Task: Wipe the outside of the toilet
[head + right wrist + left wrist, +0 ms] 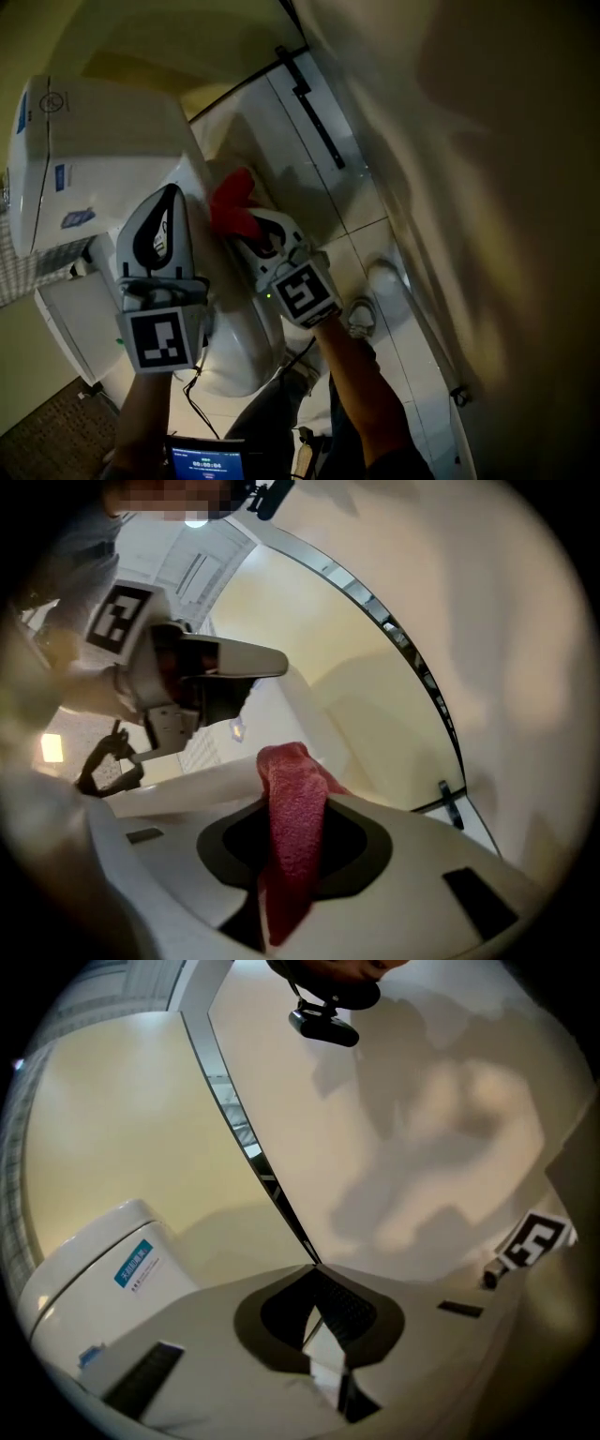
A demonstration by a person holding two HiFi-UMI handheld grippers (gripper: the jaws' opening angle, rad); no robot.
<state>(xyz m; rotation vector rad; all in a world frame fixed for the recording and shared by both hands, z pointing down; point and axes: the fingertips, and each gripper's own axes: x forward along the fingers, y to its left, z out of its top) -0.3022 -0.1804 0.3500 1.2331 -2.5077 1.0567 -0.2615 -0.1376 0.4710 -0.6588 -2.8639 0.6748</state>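
Observation:
The white toilet, with its tank (84, 159) at upper left and its bowl (234, 361) below, fills the left of the head view. My right gripper (251, 228) is shut on a red cloth (234, 200), which it holds against the toilet's side beside the tank. In the right gripper view the red cloth (292, 827) sticks out between the jaws toward the white porcelain (281, 714). My left gripper (169, 194) hovers over the toilet just left of the right one, jaws together and holding nothing. The left gripper (316, 1269) points past the tank (89, 1274) at the wall.
A dark-framed glass partition (314, 108) and a cream wall (487, 169) close in on the right. White floor tiles (361, 239) lie between toilet and wall, with a shoe (361, 316) on them. A lit screen (206, 461) shows at the bottom edge.

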